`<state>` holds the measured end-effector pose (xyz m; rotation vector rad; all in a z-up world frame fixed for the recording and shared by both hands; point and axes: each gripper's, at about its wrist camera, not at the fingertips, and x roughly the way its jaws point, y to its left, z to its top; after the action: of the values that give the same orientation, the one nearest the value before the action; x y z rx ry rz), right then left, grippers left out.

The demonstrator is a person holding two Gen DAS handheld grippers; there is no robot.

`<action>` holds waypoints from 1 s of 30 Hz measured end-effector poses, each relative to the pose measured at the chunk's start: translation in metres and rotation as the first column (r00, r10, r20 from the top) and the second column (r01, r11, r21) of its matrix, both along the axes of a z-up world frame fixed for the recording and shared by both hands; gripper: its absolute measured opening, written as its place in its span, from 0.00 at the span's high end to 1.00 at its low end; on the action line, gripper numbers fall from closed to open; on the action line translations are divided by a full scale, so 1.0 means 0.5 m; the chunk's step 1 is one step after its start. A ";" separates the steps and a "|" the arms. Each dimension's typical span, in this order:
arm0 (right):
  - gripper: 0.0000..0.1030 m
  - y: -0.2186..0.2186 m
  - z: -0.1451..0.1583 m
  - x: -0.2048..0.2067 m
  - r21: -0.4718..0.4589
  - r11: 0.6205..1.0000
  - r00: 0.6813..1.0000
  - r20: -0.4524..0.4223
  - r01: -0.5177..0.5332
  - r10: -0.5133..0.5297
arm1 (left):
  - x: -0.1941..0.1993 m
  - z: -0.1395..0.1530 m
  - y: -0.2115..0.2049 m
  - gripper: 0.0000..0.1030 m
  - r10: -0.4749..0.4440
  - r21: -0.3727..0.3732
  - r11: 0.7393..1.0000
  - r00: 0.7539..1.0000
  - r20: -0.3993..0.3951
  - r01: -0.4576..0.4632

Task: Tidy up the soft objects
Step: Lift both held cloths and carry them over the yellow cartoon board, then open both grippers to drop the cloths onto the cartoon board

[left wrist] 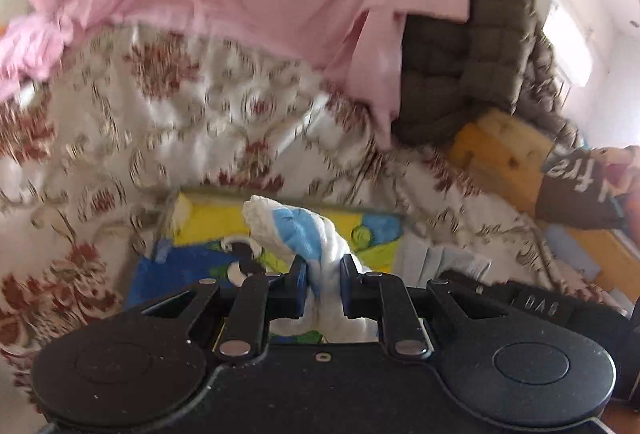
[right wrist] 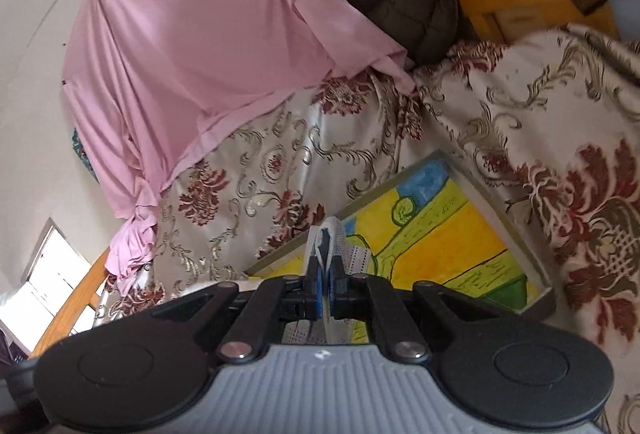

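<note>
You had both claws loaded above the bed, so the step in hand looked like carrying the soft pieces to where they belong. To do it well, you needed to keep both grips firm while moving, since the left wrist view was smeared with motion, and to hold each piece clear of the patterned bedspread (left wrist: 168, 122) so nothing dragged or snagged.

Your left claw (left wrist: 323, 276) was clenched on a white and blue sock (left wrist: 296, 230). The sock sat pinched between the blue pads, its bunched end sticking out beyond the tips toward the far side and the rest hanging down between the fingers.

Your right claw (right wrist: 324, 274) was clamped tight on a thin, folded white cloth with small dots (right wrist: 344, 254); what it is exactly you could not tell. It stood up just past the tips, with more trailing below the fingers.

Under both claws lay a yellow and blue painted canvas (right wrist: 448, 234) on the bedspread, with a pink sheet (right wrist: 192, 46) hanging at the far side. You did well to lower the pieces only over a bare patch of bedspread, I judged.
</note>
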<state>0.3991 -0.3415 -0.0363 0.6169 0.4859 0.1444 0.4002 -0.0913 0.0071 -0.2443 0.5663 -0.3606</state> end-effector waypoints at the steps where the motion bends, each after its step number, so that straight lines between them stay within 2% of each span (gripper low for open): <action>1: 0.96 -0.001 -0.006 0.008 0.000 1.000 1.000 -0.016 0.002 -0.002 | 0.014 -0.010 -0.001 0.83 -0.004 -0.002 1.000 1.000 -0.015 0.004; 5: 0.96 -0.009 -0.032 0.026 -0.019 0.999 0.996 -0.086 0.031 -0.033 | 0.045 -0.044 -0.006 0.83 0.001 0.017 1.000 0.998 -0.055 0.000; 9: 0.96 -0.017 -0.056 0.036 -0.027 0.998 0.987 -0.154 0.049 -0.052 | 0.063 -0.073 -0.011 0.83 0.029 0.067 0.998 0.995 -0.100 -0.022; 15: 0.84 -0.021 -0.062 0.034 -0.036 0.998 0.979 -0.194 0.049 -0.055 | 0.081 -0.104 -0.011 0.78 0.010 0.078 0.997 0.981 -0.194 0.005; 16: 0.80 -0.022 -0.060 0.032 -0.040 0.998 0.979 -0.197 0.049 -0.056 | 0.081 -0.106 -0.012 0.76 0.015 0.084 0.996 0.980 -0.200 0.002; 17: 0.71 -0.022 -0.058 0.030 -0.042 0.998 0.978 -0.202 0.053 -0.060 | 0.081 -0.106 -0.012 0.72 0.022 0.093 0.996 0.978 -0.207 -0.002; 19: 0.61 -0.027 -0.051 0.021 -0.024 0.998 0.976 -0.210 0.055 -0.058 | 0.079 -0.105 -0.013 0.71 0.032 0.107 0.994 0.976 -0.217 -0.008; 23: 0.47 -0.034 -0.019 -0.012 0.018 0.998 0.976 -0.209 0.064 -0.058 | 0.059 -0.088 -0.011 0.59 0.059 0.124 0.992 0.975 -0.214 -0.033; 26: 0.35 -0.028 0.022 -0.049 -0.017 0.998 0.984 -0.169 0.054 -0.056 | 0.026 -0.056 -0.002 0.47 0.069 0.114 0.992 0.982 -0.177 -0.050; 30: 0.21 -0.016 0.079 -0.115 -0.075 0.996 0.994 -0.100 0.040 -0.047 | -0.036 -0.002 0.008 0.36 0.082 0.110 0.991 0.992 -0.097 -0.071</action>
<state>0.3417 -0.3498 0.0032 0.5650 0.5729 0.0538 0.3824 -0.0871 0.0061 -0.1821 0.6719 -0.2438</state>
